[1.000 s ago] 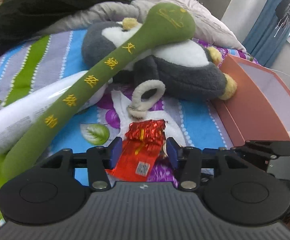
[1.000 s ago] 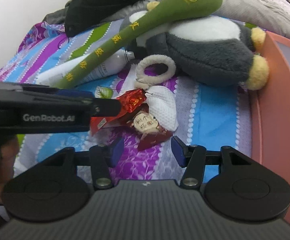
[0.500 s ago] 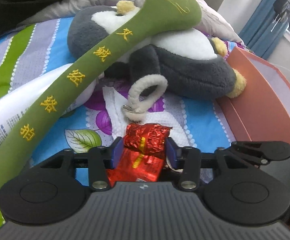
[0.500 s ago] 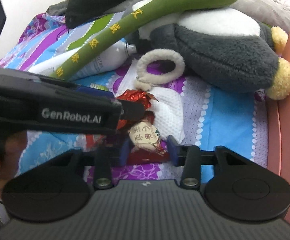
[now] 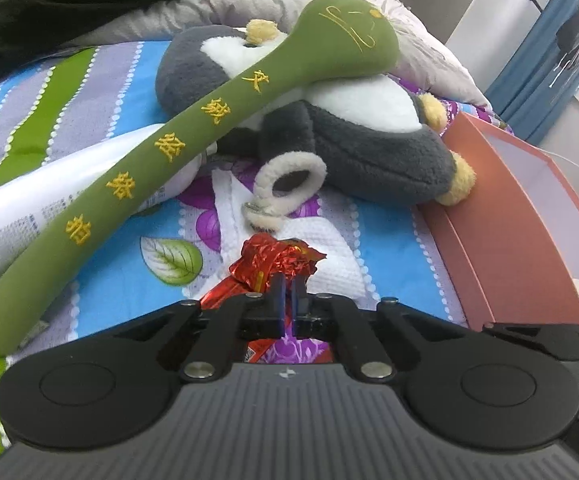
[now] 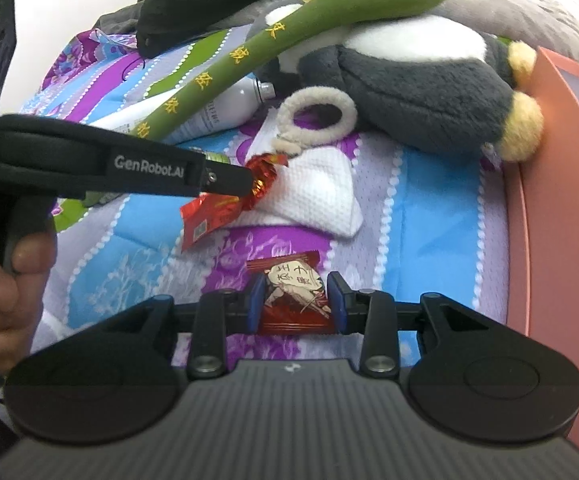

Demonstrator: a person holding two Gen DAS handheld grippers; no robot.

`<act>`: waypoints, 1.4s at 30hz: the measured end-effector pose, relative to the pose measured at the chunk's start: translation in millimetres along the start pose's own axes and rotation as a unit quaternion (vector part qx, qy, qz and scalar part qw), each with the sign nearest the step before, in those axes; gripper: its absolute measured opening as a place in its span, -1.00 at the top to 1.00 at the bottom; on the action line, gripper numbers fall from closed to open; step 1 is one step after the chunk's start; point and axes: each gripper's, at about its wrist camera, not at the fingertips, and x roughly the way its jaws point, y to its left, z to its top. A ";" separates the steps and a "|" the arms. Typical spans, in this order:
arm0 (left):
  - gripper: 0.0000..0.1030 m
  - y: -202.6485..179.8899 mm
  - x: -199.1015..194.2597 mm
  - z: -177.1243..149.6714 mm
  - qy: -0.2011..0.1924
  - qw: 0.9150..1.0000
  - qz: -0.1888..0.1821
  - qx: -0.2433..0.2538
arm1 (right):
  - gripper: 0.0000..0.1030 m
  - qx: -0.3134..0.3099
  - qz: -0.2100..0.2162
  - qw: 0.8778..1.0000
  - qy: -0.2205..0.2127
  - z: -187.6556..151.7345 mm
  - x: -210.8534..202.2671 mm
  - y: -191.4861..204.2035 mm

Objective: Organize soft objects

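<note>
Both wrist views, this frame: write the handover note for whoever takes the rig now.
Left gripper: jaws shut on the crinkled red foil packet, lifted at its twisted end.
Right gripper: jaws closed against the sides of the dark red printed snack sachet.
On the striped bedspread: grey-and-white plush penguin with the long green plush stick lying across it, white spray can, cream fuzzy ring, white waffle cloth. Salmon box stands right.
Done: both packets gripped. Left: everything still unsorted.
</note>
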 end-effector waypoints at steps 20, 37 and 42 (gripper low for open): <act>-0.22 0.8 34.3 10.0 0.035 0.991 0.009 0.128 | 0.27 0.022 -0.001 1.000 0.004 -6.2 2.2 -14.9; 0.40 -7.9 32.6 -3.8 0.022 0.991 -0.022 0.130 | 0.27 0.043 -0.002 0.999 0.002 -6.6 -1.8 -20.0; 0.47 -15.4 21.7 -6.5 0.014 0.993 -0.015 0.115 | 0.27 0.046 -0.008 0.999 -0.005 -8.9 -12.5 -18.6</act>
